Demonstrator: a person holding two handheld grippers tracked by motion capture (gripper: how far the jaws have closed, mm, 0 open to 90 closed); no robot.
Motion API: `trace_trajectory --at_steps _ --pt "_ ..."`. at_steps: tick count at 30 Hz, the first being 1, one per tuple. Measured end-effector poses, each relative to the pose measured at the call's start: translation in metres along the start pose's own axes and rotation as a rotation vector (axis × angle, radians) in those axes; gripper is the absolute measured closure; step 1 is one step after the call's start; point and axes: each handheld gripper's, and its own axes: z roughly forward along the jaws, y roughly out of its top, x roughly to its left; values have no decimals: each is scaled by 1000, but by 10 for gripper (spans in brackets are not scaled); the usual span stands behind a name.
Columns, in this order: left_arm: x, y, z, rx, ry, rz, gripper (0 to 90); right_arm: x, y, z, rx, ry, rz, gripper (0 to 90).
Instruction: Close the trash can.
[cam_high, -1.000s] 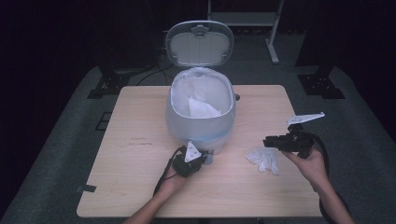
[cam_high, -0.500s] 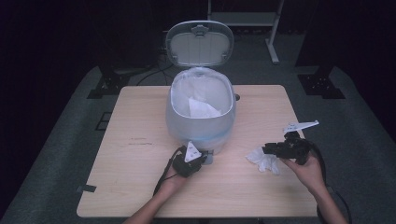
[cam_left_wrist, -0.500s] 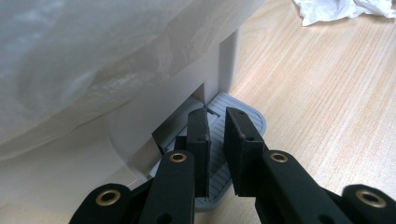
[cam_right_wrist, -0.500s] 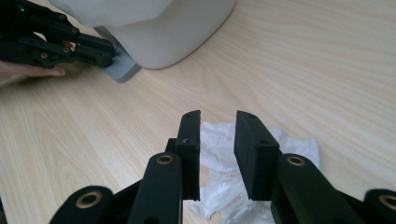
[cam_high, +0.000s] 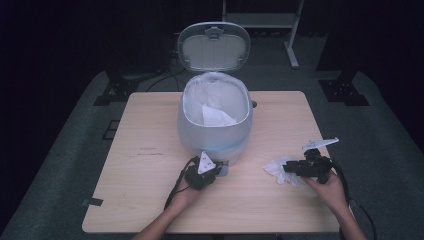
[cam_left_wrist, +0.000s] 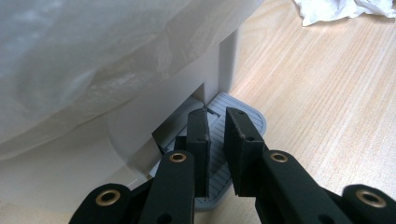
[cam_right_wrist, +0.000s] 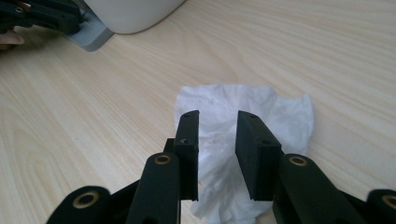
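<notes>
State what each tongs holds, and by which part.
Nothing held. Left tongs press the bin's grey ribbed pedal; right tongs hover open over the crumpled white tissue.

The right gripper (cam_right_wrist: 215, 126) hangs over a crumpled white tissue (cam_right_wrist: 243, 140) lying on the wooden table (cam_right_wrist: 327, 51). Its jaws stand apart with a gap between them, the tissue showing through that gap and spreading out to the right. At the far left, the bin (cam_right_wrist: 133, 11) stands with its grey pedal (cam_right_wrist: 93, 35) at its base, and the left gripper (cam_right_wrist: 39, 16) rests on the pedal.
</notes>
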Motion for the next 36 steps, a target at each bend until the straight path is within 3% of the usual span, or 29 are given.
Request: trace_trajectory --at_steps 17,29,36 --pt "0 0 0 1 -1 -3 796 -4 -17 17 53 -36 2 696" --pt "0 0 0 1 0 -1 795 -4 -20 19 50 -78 -5 858" --pt "0 0 0 1 -1 -2 795 -1 -19 19 54 -84 -14 875"
